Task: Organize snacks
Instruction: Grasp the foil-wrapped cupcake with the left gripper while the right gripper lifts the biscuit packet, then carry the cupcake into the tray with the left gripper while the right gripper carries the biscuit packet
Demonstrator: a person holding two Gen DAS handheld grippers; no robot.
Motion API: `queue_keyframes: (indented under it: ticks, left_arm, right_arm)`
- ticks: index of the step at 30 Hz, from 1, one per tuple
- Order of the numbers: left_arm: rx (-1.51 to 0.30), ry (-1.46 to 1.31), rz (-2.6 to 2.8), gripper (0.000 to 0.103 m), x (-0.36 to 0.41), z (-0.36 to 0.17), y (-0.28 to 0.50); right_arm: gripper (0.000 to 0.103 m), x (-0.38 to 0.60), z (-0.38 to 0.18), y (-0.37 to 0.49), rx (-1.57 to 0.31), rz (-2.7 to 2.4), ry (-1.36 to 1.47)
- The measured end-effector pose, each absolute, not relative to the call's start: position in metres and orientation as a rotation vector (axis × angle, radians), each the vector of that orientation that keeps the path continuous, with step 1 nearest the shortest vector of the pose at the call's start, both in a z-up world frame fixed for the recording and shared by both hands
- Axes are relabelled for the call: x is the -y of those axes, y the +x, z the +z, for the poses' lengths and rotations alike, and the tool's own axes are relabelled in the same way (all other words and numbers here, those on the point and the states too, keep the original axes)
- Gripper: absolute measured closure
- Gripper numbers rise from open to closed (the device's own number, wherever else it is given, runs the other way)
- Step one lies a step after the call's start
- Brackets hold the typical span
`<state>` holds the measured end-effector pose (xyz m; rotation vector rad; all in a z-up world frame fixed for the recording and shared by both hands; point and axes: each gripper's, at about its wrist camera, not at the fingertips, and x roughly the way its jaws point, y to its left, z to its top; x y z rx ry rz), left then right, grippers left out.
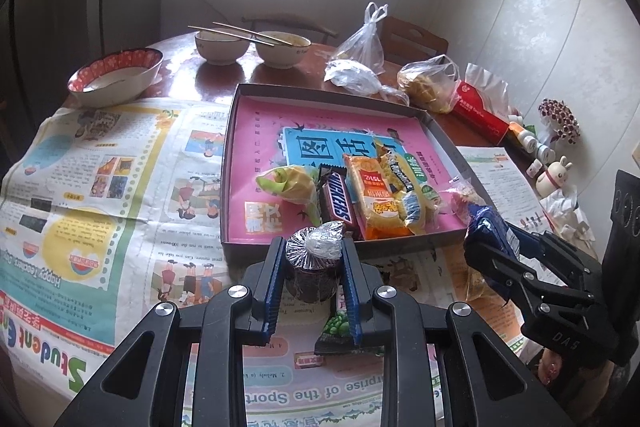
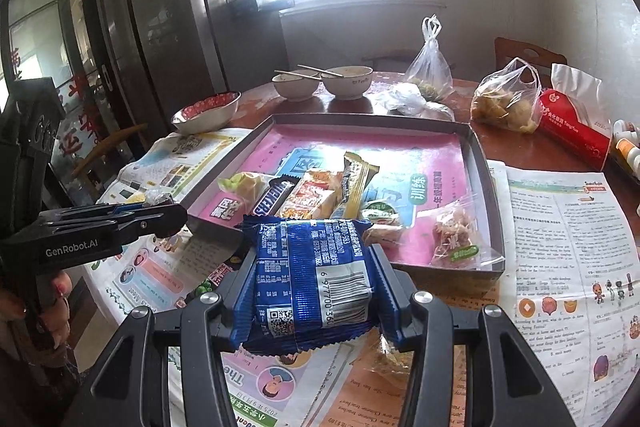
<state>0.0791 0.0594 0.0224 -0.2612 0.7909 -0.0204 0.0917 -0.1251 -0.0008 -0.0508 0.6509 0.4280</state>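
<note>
A shallow box (image 1: pixel 240 163) with a pink bottom holds several snacks: a Snickers bar (image 1: pixel 336 201), an orange pack (image 1: pixel 374 201), a yellow-green sweet (image 1: pixel 288 183). My left gripper (image 1: pixel 314 255) is shut on a small dark cake in clear wrap (image 1: pixel 314 259), just before the box's near edge. My right gripper (image 2: pixel 312 267) is shut on a blue snack pack (image 2: pixel 312 279), held above the newspaper in front of the box (image 2: pixel 476 143). The right gripper also shows in the left wrist view (image 1: pixel 496 235), by the box's near right corner.
Newspaper (image 1: pixel 100 187) covers the near table. A green packet (image 1: pixel 336 327) lies under my left gripper. Bowls (image 1: pixel 116 77) with chopsticks (image 1: pixel 240 33), plastic bags (image 1: pixel 430 81), a red tissue pack (image 1: pixel 480 107) and small bottles (image 1: pixel 532 143) stand behind and right of the box.
</note>
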Motion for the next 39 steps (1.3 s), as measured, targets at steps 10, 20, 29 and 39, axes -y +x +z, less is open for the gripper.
queue_keyframes:
  ticks: [10, 20, 29, 39]
  left_arm:
    - [-0.780, -0.251, -0.028, 0.076, -0.055, 0.027, 0.080]
    - [-0.780, -0.242, -0.032, 0.076, -0.051, 0.029, 0.091]
    - [-0.791, -0.248, -0.017, 0.076, -0.058, 0.023, 0.109]
    - [-0.808, -0.253, 0.031, 0.076, -0.072, 0.008, 0.130]
  right_arm:
    - [0.052, 0.129, 0.007, 0.092, -0.626, 0.415, -0.043]
    - [0.052, 0.141, 0.013, 0.098, -0.613, 0.400, -0.007]
    - [0.052, 0.157, 0.013, 0.108, -0.611, 0.372, 0.037]
    - [0.052, 0.170, 0.008, 0.124, -0.630, 0.358, 0.089]
